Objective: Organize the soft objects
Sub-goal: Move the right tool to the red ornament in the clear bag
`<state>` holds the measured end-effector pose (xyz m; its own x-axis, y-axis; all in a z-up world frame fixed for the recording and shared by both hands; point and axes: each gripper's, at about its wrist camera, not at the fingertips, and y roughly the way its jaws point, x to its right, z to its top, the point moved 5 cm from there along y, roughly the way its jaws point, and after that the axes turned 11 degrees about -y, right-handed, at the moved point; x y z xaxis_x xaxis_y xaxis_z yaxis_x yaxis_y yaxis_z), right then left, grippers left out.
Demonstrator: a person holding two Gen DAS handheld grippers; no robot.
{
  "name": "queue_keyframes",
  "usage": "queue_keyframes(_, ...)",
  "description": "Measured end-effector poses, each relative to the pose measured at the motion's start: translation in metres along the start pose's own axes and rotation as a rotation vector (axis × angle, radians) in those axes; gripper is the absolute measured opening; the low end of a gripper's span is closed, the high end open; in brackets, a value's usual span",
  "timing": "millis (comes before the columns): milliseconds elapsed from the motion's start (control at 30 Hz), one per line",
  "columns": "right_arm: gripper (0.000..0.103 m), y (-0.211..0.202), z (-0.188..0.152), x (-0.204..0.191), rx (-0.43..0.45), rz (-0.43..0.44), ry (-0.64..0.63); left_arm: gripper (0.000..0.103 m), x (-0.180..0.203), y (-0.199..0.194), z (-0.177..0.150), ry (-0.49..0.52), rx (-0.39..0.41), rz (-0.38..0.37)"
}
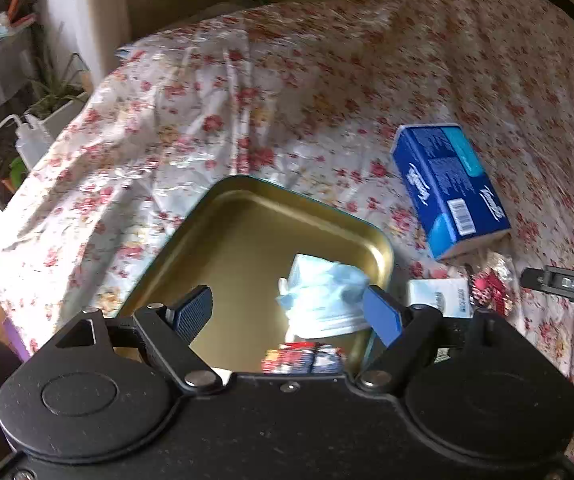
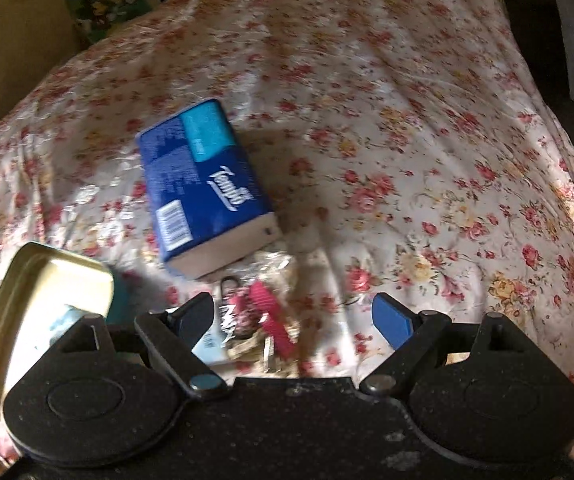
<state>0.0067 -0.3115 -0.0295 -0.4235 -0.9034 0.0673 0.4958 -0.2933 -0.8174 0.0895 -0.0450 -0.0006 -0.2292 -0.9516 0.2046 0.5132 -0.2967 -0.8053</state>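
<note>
Left gripper (image 1: pixel 293 314) is wide open over your tin tray (image 1: pixel 223 216), mask (image 1: pixel 323 300) inside its right corner. Right gripper (image 2: pixel 293 318), open too, could snag keys (image 2: pixel 259 324) instead of the tissue pack (image 2: pixel 203 184) mid-table.

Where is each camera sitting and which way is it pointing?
Left wrist: rides on the left tool, looking forward and down into the gold tin tray holding a blue face mask; both fingers show, spread.
Right wrist: rides on the right tool, looking forward over the floral cloth and a pink clip; both fingers show, spread.
Shared: the blue tissue pack, tray and cloth.
</note>
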Motion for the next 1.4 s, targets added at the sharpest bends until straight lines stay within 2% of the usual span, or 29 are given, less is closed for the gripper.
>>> queue_keyframes(433, 0.086, 0.044, -0.005, -0.011, -0.107, 0.019, -0.054, 0.079, 0.036, 0.019, -0.012, 0.051, -0.067, -0.046)
queue_keyframes(933, 0.085, 0.080, -0.009, -0.020, -0.191, 0.010, -0.104, 0.079, 0.025, 0.025, -0.011, 0.040, -0.080, -0.027)
queue_keyframes(1033, 0.085, 0.078, -0.010, -0.016, -0.195, -0.020, -0.100, 0.079, 0.028, 0.025, -0.012, 0.041, -0.083, -0.037)
queue_keyframes(1233, 0.085, 0.069, -0.009, 0.014, -0.168, -0.179, -0.073, 0.079, 0.033, 0.026, -0.014, 0.057, -0.087, -0.044)
queue_keyframes(1333, 0.085, 0.065, -0.011, 0.036, -0.176, -0.200, -0.007, 0.079, 0.034, 0.027, -0.015, 0.060, -0.091, -0.045)
queue_keyframes(1400, 0.083, 0.061, -0.012, 0.052, -0.173, -0.180, 0.071, 0.079, 0.036, 0.027, -0.015, 0.063, -0.093, -0.046)
